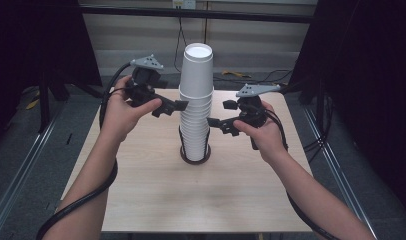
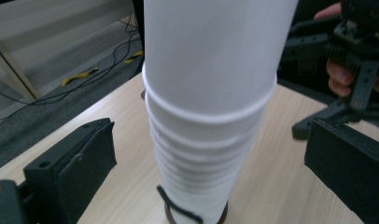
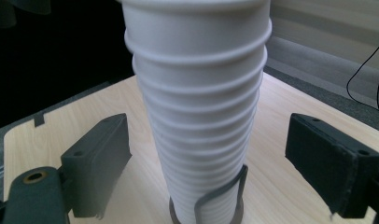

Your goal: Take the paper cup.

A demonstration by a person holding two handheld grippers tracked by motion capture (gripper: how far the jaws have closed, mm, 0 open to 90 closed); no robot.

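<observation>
A tall stack of white cups point(image 1: 196, 107) stands in a black wire holder point(image 1: 195, 152) in the middle of the counter point(image 1: 141, 200), so it cannot tip. The top cup point(image 1: 197, 70) sits loose and high. The left gripper point(image 1: 172, 106) and right gripper point(image 1: 217, 123) point at the stack from each side, both wide open, holding nothing. Both hands are raised, level with the cups.

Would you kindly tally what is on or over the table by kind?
Stack of white paper cups: 1
Black wire holder: 1
Left tool: 1
Right tool: 1
Total: 4
</observation>
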